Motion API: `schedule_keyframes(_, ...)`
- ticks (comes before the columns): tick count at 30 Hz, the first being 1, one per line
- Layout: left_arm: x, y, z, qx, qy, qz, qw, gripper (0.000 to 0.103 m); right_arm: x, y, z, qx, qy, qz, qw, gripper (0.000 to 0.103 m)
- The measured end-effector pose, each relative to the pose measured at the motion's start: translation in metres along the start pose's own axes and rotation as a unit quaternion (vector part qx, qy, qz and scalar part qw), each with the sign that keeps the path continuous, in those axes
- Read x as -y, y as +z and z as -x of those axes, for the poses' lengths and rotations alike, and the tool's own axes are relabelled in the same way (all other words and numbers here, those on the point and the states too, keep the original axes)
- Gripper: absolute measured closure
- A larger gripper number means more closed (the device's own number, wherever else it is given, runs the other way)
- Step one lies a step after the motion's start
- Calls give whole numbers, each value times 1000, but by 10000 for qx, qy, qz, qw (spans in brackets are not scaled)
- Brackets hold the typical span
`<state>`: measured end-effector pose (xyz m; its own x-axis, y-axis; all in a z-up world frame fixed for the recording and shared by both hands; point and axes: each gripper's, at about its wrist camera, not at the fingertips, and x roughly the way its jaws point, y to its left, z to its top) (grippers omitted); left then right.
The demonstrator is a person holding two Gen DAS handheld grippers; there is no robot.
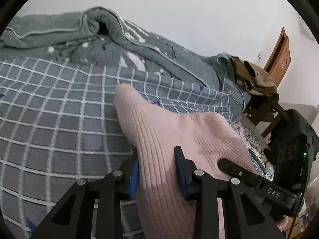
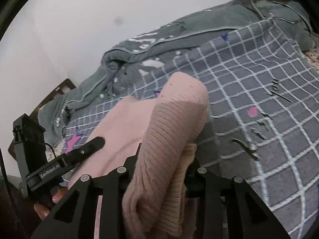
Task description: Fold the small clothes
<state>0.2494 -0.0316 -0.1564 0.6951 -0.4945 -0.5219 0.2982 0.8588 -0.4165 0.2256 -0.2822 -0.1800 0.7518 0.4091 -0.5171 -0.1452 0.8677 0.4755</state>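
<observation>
A pink ribbed knit garment (image 1: 163, 123) is lifted off the checked bedspread (image 1: 59, 119), stretched between both grippers. My left gripper (image 1: 157, 153) is shut on one bunched edge, its blue pads pressing the knit from both sides. In the right wrist view the same pink garment (image 2: 171, 119) drapes in a thick fold over my right gripper (image 2: 165, 155), which is shut on it with its fingertips mostly buried in the fabric. Each view also shows the other gripper lying against the garment: a black finger (image 1: 235, 169) at the right and a black finger (image 2: 89, 149) at the left.
A rumpled grey fleece blanket (image 1: 99, 25) lies along the far side of the bed by the white wall. A wooden chair (image 1: 265, 107) piled with brown clothing stands past the bed's corner, near a wooden door (image 1: 279, 55). A floral sheet (image 1: 251, 137) shows at the bed's edge.
</observation>
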Motion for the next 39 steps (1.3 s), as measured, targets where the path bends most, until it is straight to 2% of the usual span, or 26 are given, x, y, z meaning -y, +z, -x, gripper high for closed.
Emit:
schedule_keyframes(6, -37, 15, 28, 235, 253, 60, 9994, 72, -37, 5, -26, -127, 325, 153, 9993, 72)
schedule_keyframes(10, -67, 24, 44, 292, 399, 228, 9985, 72, -74, 10, -49, -199, 491, 449, 9976, 72)
schedule_keyframes(14, -89, 28, 51, 279, 494, 327, 9979, 72, -93, 6, -65, -216, 616, 665, 9957, 72)
schedule_keyframes(19, -95, 21, 35, -80, 862, 172, 9961, 66, -89, -10, -92, -534, 152, 792, 9953, 67)
schedule_keyframes(21, -95, 21, 38, -65, 915, 111, 9957, 63, -85, -7, -87, -515, 156, 742, 9958, 63)
schedule_keyframes(26, -103, 22, 43, -18, 961, 270, 9950, 59, -98, 0, -75, -360, -76, 1283, 9911, 61)
schedule_keyframes(31, -109, 22, 46, 0, 1135, 308, 9931, 44, -108, 5, -74, -351, -217, 1557, 9869, 61)
schedule_keyframes(39, -114, 14, 58, 67, 1353, 250, 9905, 30, -107, 17, -62, -137, -365, 1593, 9865, 61)
